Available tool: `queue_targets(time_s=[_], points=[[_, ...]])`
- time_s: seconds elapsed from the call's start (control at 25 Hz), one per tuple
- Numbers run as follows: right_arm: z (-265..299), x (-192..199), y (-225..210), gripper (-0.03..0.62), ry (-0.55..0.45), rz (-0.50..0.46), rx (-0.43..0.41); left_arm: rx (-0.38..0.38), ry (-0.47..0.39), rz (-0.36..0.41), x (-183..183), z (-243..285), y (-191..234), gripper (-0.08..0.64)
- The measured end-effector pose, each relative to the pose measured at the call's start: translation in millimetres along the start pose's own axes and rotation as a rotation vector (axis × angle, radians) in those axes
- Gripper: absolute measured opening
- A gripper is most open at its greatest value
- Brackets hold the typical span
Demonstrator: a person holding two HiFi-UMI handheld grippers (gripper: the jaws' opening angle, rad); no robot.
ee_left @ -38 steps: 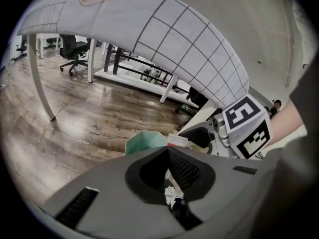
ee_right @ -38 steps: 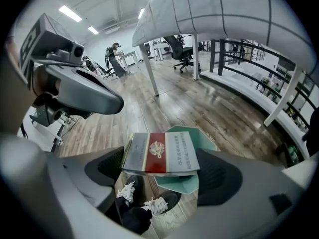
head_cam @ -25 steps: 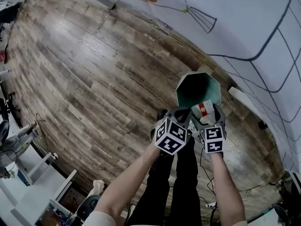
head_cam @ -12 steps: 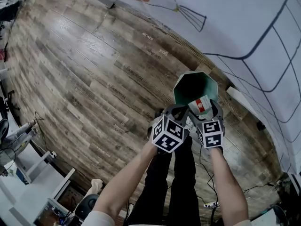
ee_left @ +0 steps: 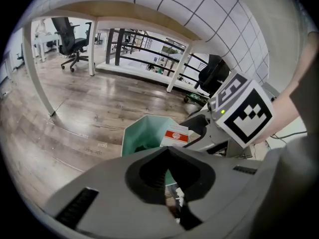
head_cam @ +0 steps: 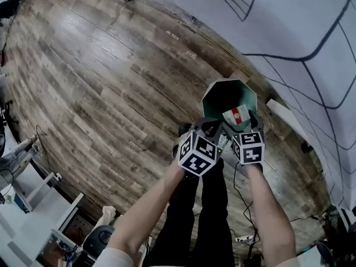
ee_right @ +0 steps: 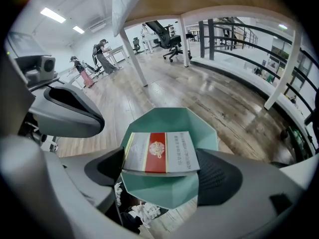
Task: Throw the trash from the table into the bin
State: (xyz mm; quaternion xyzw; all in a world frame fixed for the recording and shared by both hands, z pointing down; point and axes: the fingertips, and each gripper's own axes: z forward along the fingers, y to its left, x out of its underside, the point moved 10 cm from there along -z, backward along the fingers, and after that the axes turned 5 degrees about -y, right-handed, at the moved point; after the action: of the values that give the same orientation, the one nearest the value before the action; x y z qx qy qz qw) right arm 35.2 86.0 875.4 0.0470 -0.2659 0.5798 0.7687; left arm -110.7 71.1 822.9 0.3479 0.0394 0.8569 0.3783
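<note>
A green octagonal bin (head_cam: 210, 96) stands on the wood floor beside the table. My right gripper (head_cam: 238, 121) is shut on a flat white box with a red band (head_cam: 236, 115) and holds it level over the bin's near rim. From the right gripper view the box (ee_right: 160, 152) spans the jaws, with the bin (ee_right: 172, 121) right below. My left gripper (head_cam: 207, 128) hangs just left of it, jaws together and nothing between them. In the left gripper view the box (ee_left: 177, 135) shows over the bin (ee_left: 142, 136), which has some dark trash inside.
The white table top with black lines (head_cam: 300, 21) fills the upper right. Its white legs (ee_left: 37, 76) stand on the floor, with office chairs (ee_left: 70, 34) beyond. My legs and a laced shoe (ee_right: 142, 213) are just below the bin. Cables (head_cam: 245, 238) lie by my feet.
My right gripper has sunk a little with the box, farther over the bin's mouth. The left gripper has kept its place beside it.
</note>
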Motion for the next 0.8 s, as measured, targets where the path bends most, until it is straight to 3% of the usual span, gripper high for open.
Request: queue_targets(time_s=[0.36,0.56,0.8], points=[[47,8,-11,0.451,-0.014,0.042,-0.016,0.025,0.038,0.002,23,10,-2,0.021],[71,3,-22,0.453,-0.038,0.110,-0.009,0.025,0.044,0.121,20,-2,-1,0.021],[100,-2,-20,0.453,0.043,0.039,-0.007,0.018,0.020,0.075,17,-12,7,0.021]])
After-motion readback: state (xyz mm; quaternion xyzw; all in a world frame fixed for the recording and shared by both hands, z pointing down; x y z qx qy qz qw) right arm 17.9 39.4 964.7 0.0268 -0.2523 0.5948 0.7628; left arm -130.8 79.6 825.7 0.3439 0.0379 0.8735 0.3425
